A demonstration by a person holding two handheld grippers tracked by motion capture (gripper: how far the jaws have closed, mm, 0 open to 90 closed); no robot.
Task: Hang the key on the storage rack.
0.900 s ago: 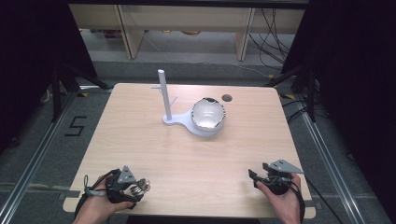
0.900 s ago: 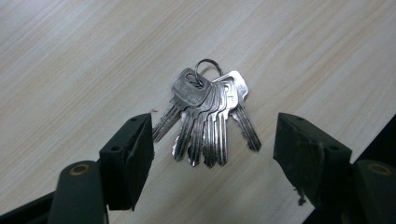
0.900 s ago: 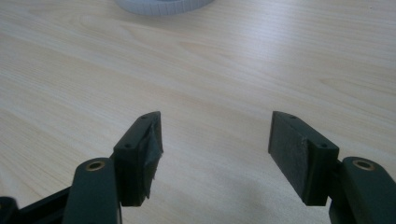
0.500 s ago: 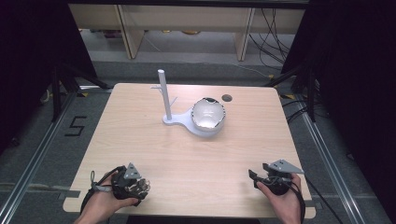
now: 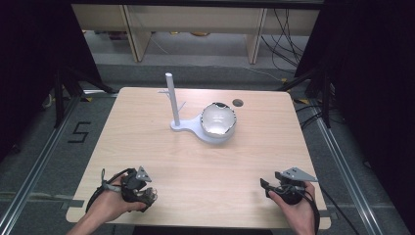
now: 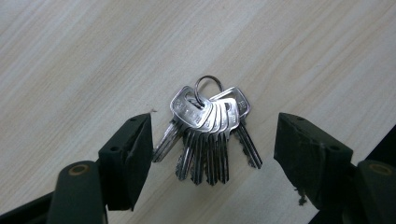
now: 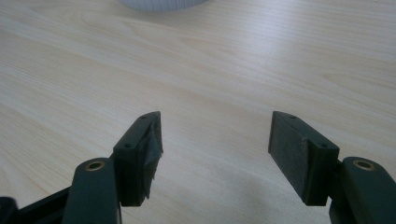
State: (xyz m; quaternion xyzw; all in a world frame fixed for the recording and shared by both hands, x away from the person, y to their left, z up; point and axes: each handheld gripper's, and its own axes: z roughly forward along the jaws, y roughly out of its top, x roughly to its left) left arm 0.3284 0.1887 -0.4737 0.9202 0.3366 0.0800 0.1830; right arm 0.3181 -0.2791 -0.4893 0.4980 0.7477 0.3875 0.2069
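Over the last second, left tool (image 6: pixel 215 125) shifted slightly, a little closer to the white stand (image 5: pixel 182 127). Now set squarely over the bunch of keys (image 6: pixel 208 135), jaws spread wide on either side, neither pad touching metal. Probably lined up for a pinch, with nothing lifted yet.

Keys flat on the surface (image 5: pixel 195 166), well apart from the stand, toward the person and off to the left. Ring end pointing away from the left tool, blades fanned back toward its base. Long axis therefore running along the tool's reach, crosswise to the closing line, so a squeeze would likely gather the fan sideways.

Right tool (image 7: pixel 215 119) open and empty, low over bare wood, well to the right of the stand and near the person.
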